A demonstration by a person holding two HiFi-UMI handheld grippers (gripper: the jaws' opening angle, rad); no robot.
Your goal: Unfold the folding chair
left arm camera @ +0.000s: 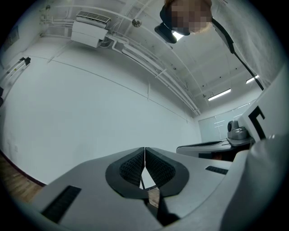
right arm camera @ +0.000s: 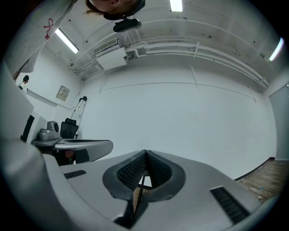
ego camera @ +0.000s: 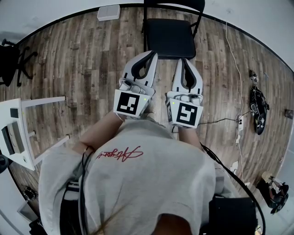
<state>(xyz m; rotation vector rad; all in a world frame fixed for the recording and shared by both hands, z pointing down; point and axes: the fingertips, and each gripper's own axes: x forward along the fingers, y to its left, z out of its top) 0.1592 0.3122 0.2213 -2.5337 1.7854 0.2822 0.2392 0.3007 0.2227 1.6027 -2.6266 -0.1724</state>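
Observation:
The black folding chair (ego camera: 170,36) stands on the wood floor with its seat flat, at the top of the head view. My left gripper (ego camera: 154,54) and right gripper (ego camera: 183,59) are held side by side just short of the seat's near edge, pointing at it. Both are shut with nothing between the pads. The left gripper view has its own shut gripper (left arm camera: 144,149) against a bare white wall, with the right gripper's body (left arm camera: 212,146) beside it. In the right gripper view its shut gripper (right arm camera: 145,152) faces the same wall, and the left gripper's body (right arm camera: 86,144) shows at left. Neither gripper view shows the chair.
A white frame table (ego camera: 27,128) stands at the left and a black office chair (ego camera: 11,59) beyond it. A white box (ego camera: 109,12) lies by the far wall. A white cable (ego camera: 239,82) and black gear (ego camera: 258,108) lie on the floor at right.

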